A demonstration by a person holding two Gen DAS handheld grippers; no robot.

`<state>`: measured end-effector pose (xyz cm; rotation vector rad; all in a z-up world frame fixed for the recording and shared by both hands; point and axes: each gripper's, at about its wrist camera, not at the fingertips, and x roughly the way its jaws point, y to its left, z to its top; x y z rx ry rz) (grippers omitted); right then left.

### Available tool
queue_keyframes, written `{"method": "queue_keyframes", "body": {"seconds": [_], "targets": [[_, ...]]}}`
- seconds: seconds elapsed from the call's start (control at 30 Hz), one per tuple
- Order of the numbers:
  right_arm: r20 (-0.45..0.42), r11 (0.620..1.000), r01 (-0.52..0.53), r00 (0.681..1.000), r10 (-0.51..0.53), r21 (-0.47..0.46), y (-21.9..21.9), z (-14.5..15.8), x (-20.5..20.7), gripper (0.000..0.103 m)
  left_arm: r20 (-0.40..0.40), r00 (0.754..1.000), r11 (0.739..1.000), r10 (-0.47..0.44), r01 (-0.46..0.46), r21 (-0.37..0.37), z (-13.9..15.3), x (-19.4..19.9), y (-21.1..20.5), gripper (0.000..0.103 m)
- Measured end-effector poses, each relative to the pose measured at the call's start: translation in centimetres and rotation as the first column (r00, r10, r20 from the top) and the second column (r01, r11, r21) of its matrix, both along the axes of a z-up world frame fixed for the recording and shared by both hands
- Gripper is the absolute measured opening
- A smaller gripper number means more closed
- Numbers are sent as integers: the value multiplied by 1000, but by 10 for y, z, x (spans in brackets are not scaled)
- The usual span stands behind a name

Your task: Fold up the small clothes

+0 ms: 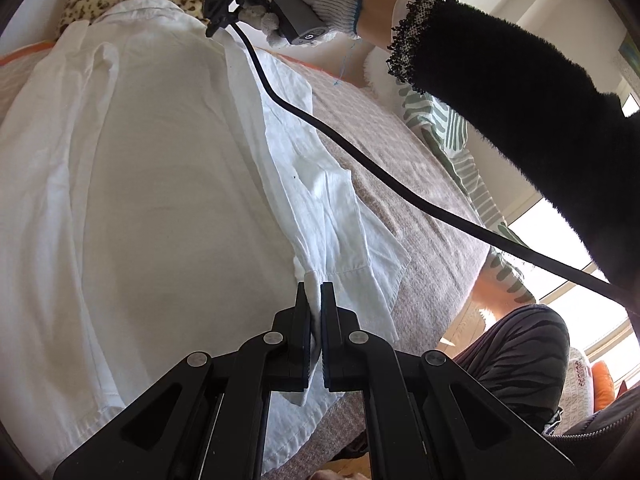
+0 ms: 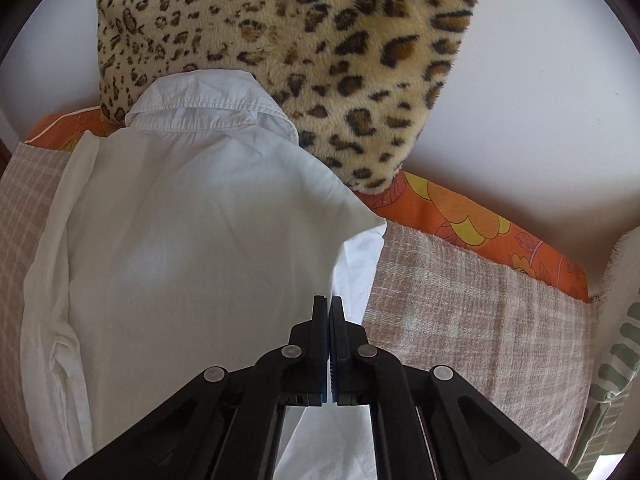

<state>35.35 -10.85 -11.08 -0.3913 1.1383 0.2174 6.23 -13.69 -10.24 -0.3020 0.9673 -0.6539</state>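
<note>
White cotton, a collared button-up shirt (image 2: 192, 208), lies back-up on a pinkish-beige woven blanket (image 2: 460, 300) spread over the bed, its collar toward the head edge, where a leopard-print plush cushion (image 2: 320, 60) leans on an orange floral pillow (image 2: 472, 220). One sleeve is already laid inward along the shirt's far side edge.

Both tools are working the other side edge. The left gripper (image 1: 315, 292) has its jaws pressed onto a pinch of white cloth at the sleeve cuff (image 1: 352, 268), near the shirt's hem end. The right gripper (image 2: 329, 304), held in a white knit-gloved hand (image 1: 300, 4) with a black cable (image 1: 360, 160) trailing from it, has its jaws pressed together on the raised edge of the shirt just below the shoulder; the cloth there lifts off the blanket and shows its underside. How much fabric sits between those jaws is hard to judge.

This looks like the second lengthwise fold, the step that brings this side panel and sleeve over the back. The next move calls for both tools to carry the edge across together, keeping it taut between shoulder and cuff so the crease runs straight from collar to hem, then lowering it flat before letting go. A green-striped white cushion (image 1: 448, 128) lies near the bed's side edge.
</note>
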Motion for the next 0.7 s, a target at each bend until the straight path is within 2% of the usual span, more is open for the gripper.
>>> {"method": "queue_keyframes", "body": {"seconds": [0.07, 0.13, 0.17, 0.2, 0.3, 0.4, 0.43, 0.57, 0.63, 0.7], "targets": [[-30, 999, -31, 999, 32, 18, 11, -11, -1, 1, -16, 1000, 1000, 7, -7, -3, -2, 1, 1, 2], [-27, 999, -39, 999, 39, 29, 12, -10, -3, 23, -33, 999, 1000, 14, -14, -16, -5, 1, 5, 2], [-6, 998, -34, 999, 35, 53, 7, -3, -8, 41, -46, 999, 1000, 7, -8, -25, -6, 2, 6, 2], [13, 995, -35, 999, 34, 90, 0, 6, -13, 44, -55, 998, 1000, 8, -10, -28, -6, 4, 8, 2], [79, 987, 11, 997, -24, 157, -38, 37, -36, 45, -65, 998, 999, 25, -27, -31, -7, 4, 13, 3], [71, 968, 119, 988, -138, 219, -92, 47, -63, 47, -84, 996, 999, 23, -25, -29, -7, 3, 14, 5], [59, 962, 144, 985, -162, 233, -109, 44, -73, 47, -91, 996, 999, 26, -29, -25, -8, 3, 16, 10], [-38, 934, 221, 975, -220, 279, -161, 16, -109, 49, -100, 994, 999, 53, -53, 3, -10, 1, 22, 12], [-85, 914, 238, 971, -222, 329, -172, 3, -122, 49, -67, 996, 998, 62, -62, 13, -4, -4, 27, 12], [-105, 899, 238, 971, -214, 368, -176, -8, -129, 49, -59, 996, 998, 59, -59, 9, -1, -4, 27, 17]]}}
